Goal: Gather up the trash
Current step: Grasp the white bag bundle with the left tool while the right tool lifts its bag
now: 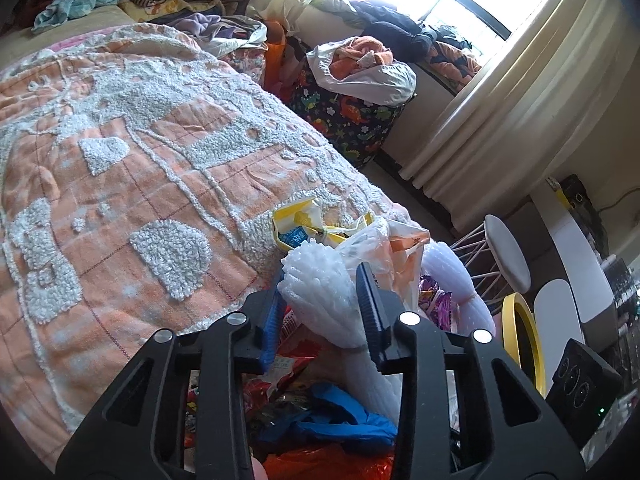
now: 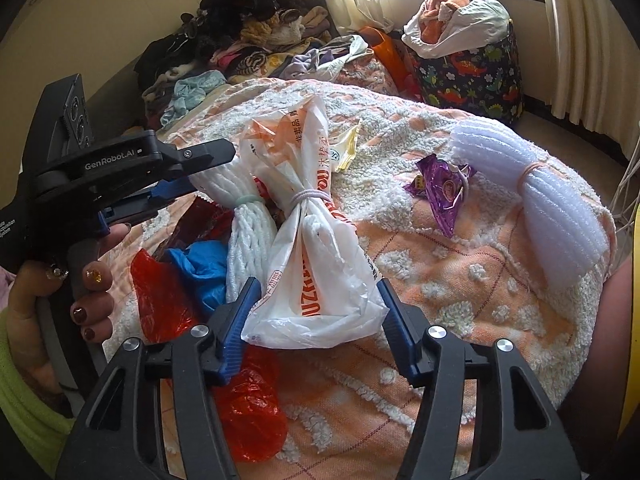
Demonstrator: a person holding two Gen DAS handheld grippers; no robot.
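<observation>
Pickup step, judged under way: left gripper [image 1: 320, 300] clenched on the white foam bundle [image 1: 316, 280] near the bed [image 1: 120, 160] edge. Right gripper [image 2: 316, 320] straddles the tied plastic bag [image 2: 312, 240], its pads not visibly pressing. Next, it should close fully before lifting.

The left claw [image 1: 320, 308] has a matte black frame of two cut-out arms, each with triangular windows and round silver pivot screws. Its fingers [image 1: 370, 304] carry ribbed blue pads on black backing. The right claw [image 2: 316, 328] is built the same way: black skeleton arms, four shiny screw heads, blue ribbed pads. Seen from the right wrist, the left claw's housing is a black box with white "GenRobot.AI" lettering (a small screw sits just ahead of it) and a camera block with round lenses. The person's hand [image 2: 60, 280] shows dark red decorated nails and a lime-green sleeve [image 2: 24, 380].
</observation>
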